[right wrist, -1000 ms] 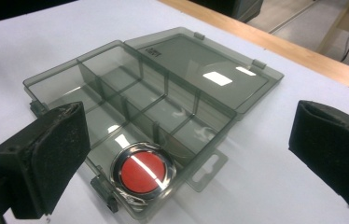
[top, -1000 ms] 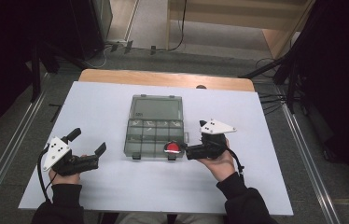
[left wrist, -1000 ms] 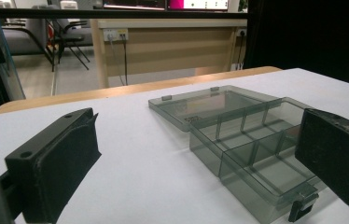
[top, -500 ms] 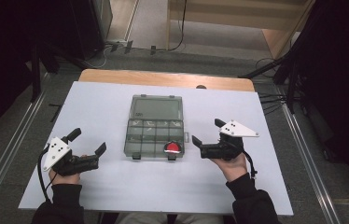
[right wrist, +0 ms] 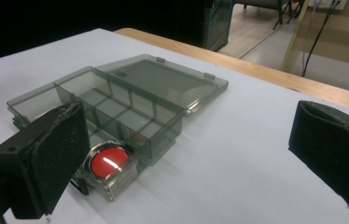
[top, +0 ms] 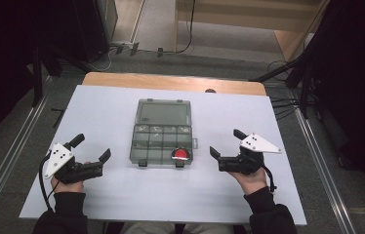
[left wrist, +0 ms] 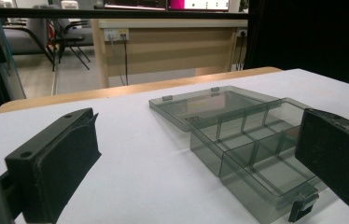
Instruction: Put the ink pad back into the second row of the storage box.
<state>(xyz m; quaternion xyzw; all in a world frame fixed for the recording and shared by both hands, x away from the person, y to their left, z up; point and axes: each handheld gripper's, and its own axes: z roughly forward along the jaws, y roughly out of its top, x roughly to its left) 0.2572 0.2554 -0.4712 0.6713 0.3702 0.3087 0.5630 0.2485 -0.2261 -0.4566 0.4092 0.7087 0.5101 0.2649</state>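
A smoky clear organiser box (top: 163,136) lies open mid-table, its lid (top: 164,112) folded flat away from the person. A round red piece (top: 181,155) sits in the near right compartment, also plain in the right gripper view as the red piece (right wrist: 108,163). My right gripper (top: 225,146) rests on the table to the right of the box, open and holding nothing, apart from the box. My left gripper (top: 91,148) lies at the front left, open too, well left of the box (left wrist: 252,149). The other compartments look bare.
A white sheet (top: 122,204) covers the wooden table (top: 171,82). Metal rails run along both sides on the floor, and cables lie at the back right. The person's hands and dark sleeves come in at the bottom edge.
My right gripper drew back to the right from the box's near right corner, leaving the red piece in its compartment, and opened. The left gripper stayed put.
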